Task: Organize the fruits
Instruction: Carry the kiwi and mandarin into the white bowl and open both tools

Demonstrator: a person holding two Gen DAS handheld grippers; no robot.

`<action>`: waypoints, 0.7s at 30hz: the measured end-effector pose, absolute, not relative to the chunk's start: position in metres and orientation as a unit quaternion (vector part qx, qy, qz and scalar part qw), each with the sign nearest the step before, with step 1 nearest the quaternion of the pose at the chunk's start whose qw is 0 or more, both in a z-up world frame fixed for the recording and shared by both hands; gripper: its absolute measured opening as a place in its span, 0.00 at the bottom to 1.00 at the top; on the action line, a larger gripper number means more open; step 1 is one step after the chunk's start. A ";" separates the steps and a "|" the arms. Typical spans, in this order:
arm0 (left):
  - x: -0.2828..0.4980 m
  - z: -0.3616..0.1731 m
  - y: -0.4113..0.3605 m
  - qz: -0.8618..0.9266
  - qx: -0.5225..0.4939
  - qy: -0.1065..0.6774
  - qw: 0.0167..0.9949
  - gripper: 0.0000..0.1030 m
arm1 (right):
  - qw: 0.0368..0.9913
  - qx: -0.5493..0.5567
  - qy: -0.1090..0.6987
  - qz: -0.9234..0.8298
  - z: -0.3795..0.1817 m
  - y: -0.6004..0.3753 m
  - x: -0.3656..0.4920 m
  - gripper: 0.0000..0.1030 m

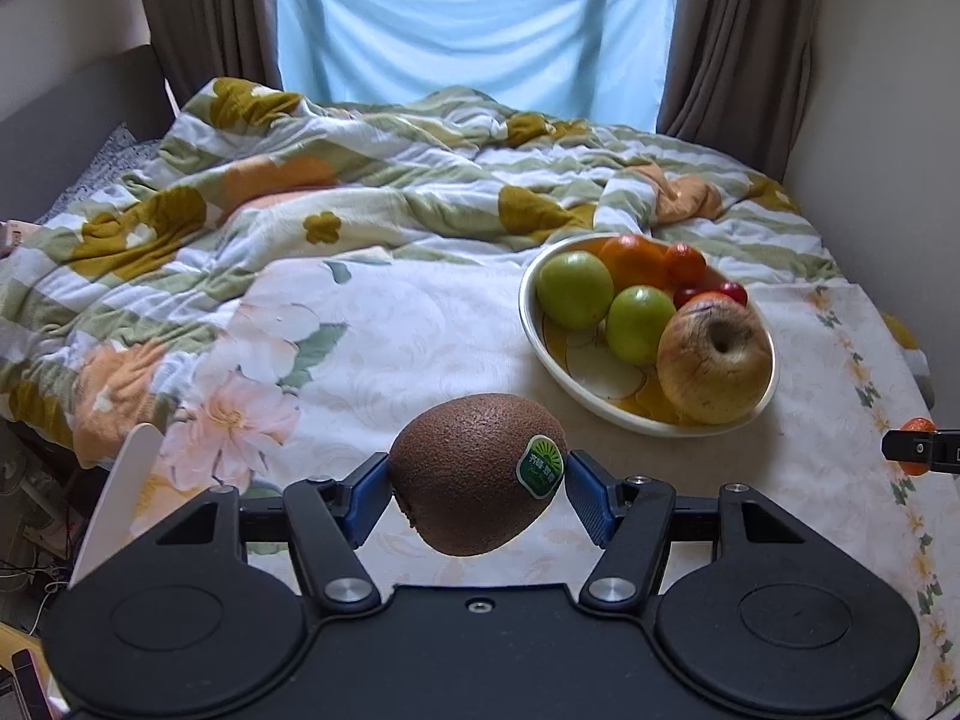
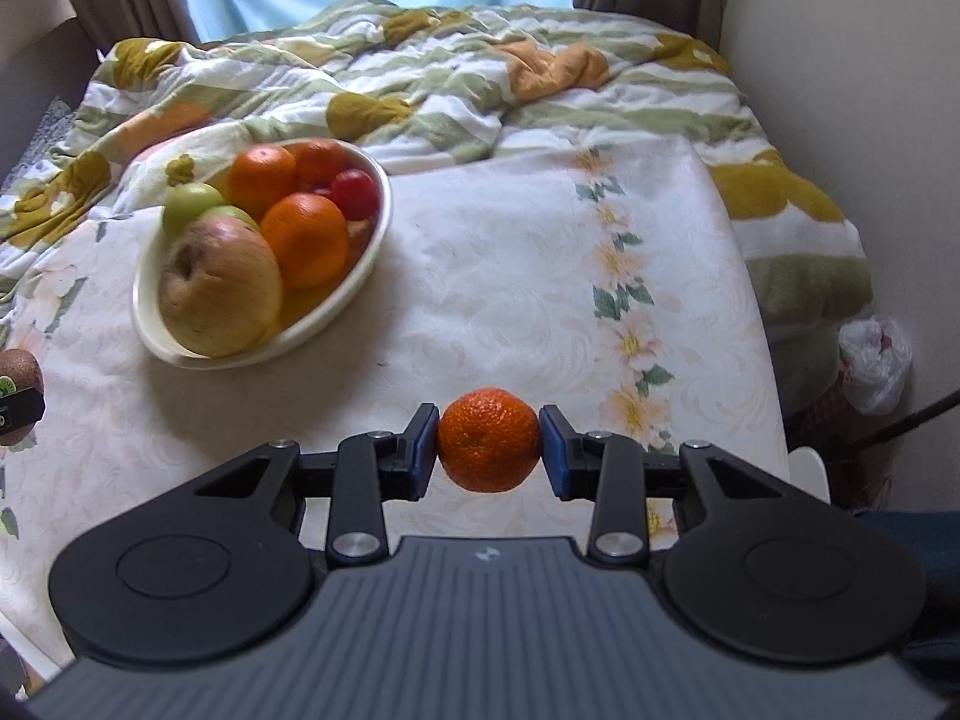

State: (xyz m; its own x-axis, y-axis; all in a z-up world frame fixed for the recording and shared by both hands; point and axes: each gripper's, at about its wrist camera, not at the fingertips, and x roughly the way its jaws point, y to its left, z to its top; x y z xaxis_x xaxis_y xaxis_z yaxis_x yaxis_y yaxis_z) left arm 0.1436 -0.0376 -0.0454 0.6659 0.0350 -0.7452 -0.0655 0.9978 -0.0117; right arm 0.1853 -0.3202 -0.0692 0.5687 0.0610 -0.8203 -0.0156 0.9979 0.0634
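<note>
A brown kiwi (image 1: 474, 474) with a green sticker hangs above the flowered tablecloth, and my left gripper (image 1: 478, 495) is shut on it, blue pads pressing both sides. My right gripper (image 2: 489, 451) is shut on a small orange mandarin (image 2: 489, 447), also lifted off the cloth. A cream bowl (image 1: 600, 408) stands ahead and to the right of the kiwi. It holds a large apple (image 1: 714, 360), two green fruits, oranges and small red fruits. In the right wrist view the bowl (image 2: 240, 354) sits ahead to the left, and the kiwi (image 2: 18, 369) shows at the left edge.
A crumpled striped blanket (image 1: 360, 180) lies on the bed behind the table. The wall (image 2: 840, 90) and a white plastic bag (image 2: 876, 360) are past the table's right edge. A white chair back (image 1: 120, 498) stands at the near left. Curtains hang at the window.
</note>
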 end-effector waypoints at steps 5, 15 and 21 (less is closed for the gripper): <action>0.133 -0.025 -0.035 0.040 -0.027 0.393 0.918 0.65 | 0.895 0.021 0.444 0.045 -0.046 -0.313 0.184 0.50; 0.150 0.000 -0.034 0.009 -0.019 0.373 0.927 0.65 | 0.909 0.003 0.408 0.088 -0.005 -0.290 0.196 0.50; 0.184 0.001 -0.026 -0.031 -0.009 0.373 0.927 0.65 | 0.917 0.002 0.389 0.083 0.015 -0.270 0.213 0.50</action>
State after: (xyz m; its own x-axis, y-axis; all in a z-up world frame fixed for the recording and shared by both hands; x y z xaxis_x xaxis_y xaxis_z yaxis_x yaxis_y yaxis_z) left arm 0.1839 -0.0264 0.0010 0.7190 -0.0649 -0.6919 0.0518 0.9979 -0.0397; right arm 0.2133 -0.2699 0.0145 0.6830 0.1535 -0.7141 -0.1500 0.9863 0.0685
